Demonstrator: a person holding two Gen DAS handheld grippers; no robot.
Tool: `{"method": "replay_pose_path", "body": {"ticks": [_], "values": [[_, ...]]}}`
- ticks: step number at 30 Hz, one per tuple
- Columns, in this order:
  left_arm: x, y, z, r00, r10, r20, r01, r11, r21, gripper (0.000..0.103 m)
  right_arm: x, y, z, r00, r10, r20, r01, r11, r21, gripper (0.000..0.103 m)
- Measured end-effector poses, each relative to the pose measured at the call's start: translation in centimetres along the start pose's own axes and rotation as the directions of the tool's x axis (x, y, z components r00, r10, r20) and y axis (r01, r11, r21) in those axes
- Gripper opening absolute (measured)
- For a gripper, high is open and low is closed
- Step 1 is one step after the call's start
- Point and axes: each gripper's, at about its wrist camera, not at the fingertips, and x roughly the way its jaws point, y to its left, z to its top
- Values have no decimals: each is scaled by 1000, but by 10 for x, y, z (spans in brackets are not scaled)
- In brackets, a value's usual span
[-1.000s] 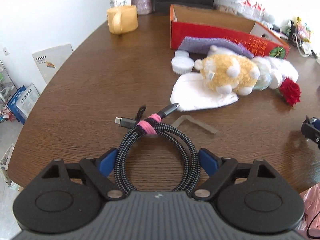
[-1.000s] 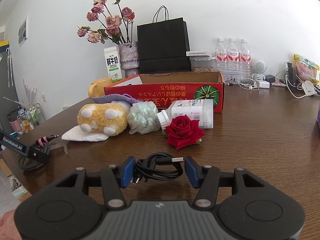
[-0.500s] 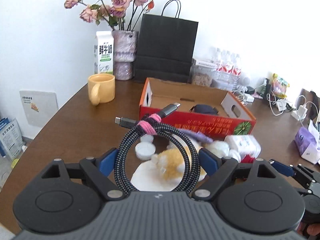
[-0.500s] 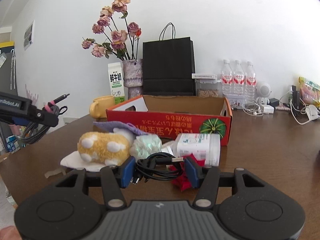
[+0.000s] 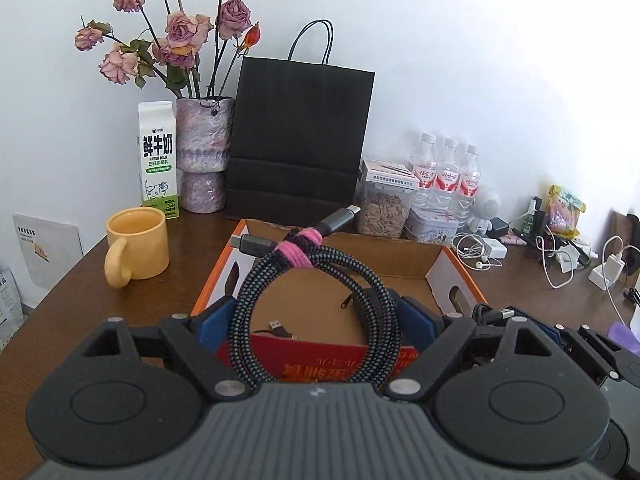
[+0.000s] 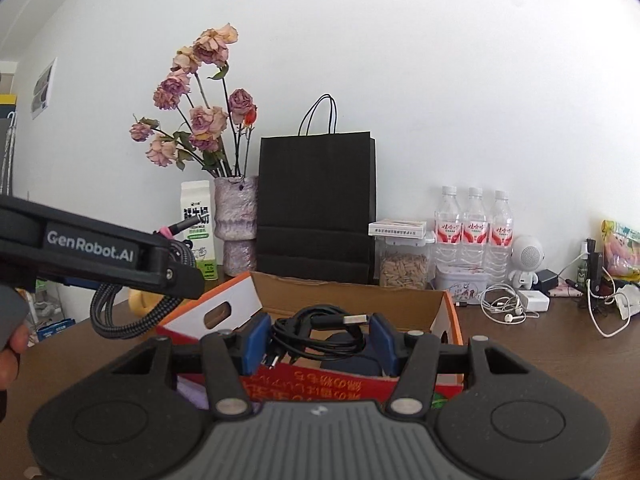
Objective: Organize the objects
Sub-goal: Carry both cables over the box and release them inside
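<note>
Left gripper (image 5: 316, 320) jaws pinch braided cable (image 5: 312, 304) | right gripper (image 6: 318, 338) jaws pinch black cable (image 6: 320, 330) | both over cardboard box (image 5: 400, 256) | best released low inside

You get bright, even daylight and sharp focus; the white wall (image 5: 460, 60) glares slightly (fisheye bends and darkens the corners).

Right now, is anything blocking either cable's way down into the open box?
Nothing visible does. The braided cable in the left gripper and the black cable in the right gripper hang over the cardboard box, whose floor holds only small items.
</note>
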Motion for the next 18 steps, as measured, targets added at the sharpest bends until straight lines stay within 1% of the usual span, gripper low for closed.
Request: {"method": "replay_pose_path", "body": {"ticks": [5, 8, 10, 12, 15, 17, 18], "values": [[31, -10, 11, 999, 27, 37, -26, 999, -24, 88, 46, -12, 14, 999, -29, -21, 30, 999, 34, 53], [49, -11, 13, 994, 79, 78, -74, 995, -65, 88, 70, -19, 12, 998, -55, -5, 55, 997, 62, 53], [62, -11, 14, 988, 113, 109, -105, 992, -74, 88, 84, -26, 9, 998, -54, -19, 55, 995, 85, 53], [78, -12, 12, 985, 137, 107, -130, 989, -65, 88, 93, -30, 5, 998, -55, -39, 58, 995, 78, 53], [97, -12, 6, 987, 144, 66, -140, 989, -53, 88, 104, -36, -2, 995, -57, -82, 64, 995, 82, 53], [103, -11, 2, 988, 147, 46, -146, 988, -42, 90, 109, -39, -6, 993, -43, -113, 53, 995, 89, 54], [104, -10, 1, 988, 148, 37, -147, 988, -42, 93, 110, -39, -8, 991, -41, -126, 52, 995, 86, 61]]}}
